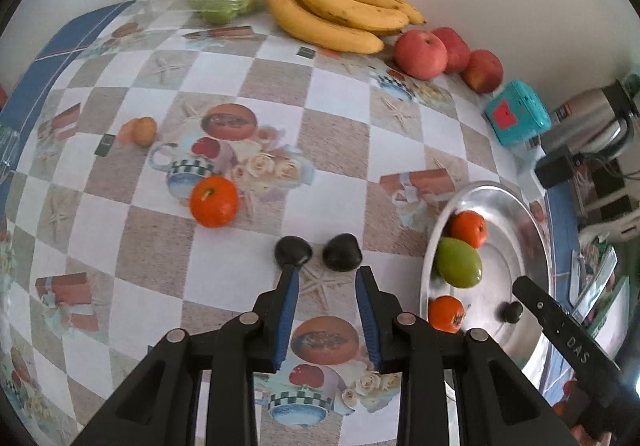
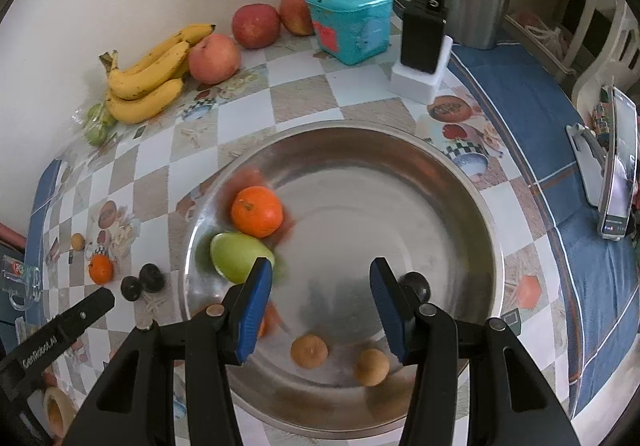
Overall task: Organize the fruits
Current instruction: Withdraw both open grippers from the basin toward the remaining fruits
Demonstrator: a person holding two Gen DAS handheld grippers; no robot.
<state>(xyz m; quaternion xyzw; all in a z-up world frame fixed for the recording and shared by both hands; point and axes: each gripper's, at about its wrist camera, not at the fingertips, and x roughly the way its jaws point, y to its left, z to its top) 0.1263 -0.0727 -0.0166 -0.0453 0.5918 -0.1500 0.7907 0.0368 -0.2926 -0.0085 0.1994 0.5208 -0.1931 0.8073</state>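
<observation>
Two dark plums lie side by side on the desk at centre frame, just ahead of the left tongs, whose fingers stand apart and empty. The right tongs, also spread and empty, hover over the steel bowl holding a tangerine and green mango.

Counts, both wrist views:
- Bananas: 1 bunch, approx 4 visible.
- Red apples: 3.
- Tangerines: 1 on table, far left of left tool's tips; 2 in steel basin w/ stems.
- Green mango: 1, in basin.
- Dark plums: 2 on table just ahead of left tool; 1 in basin.
- Small brown fruits: 2 in basin; 1 on table.
- Green fruits in plastic bag: count unclear.
- Teal box: 1.
</observation>
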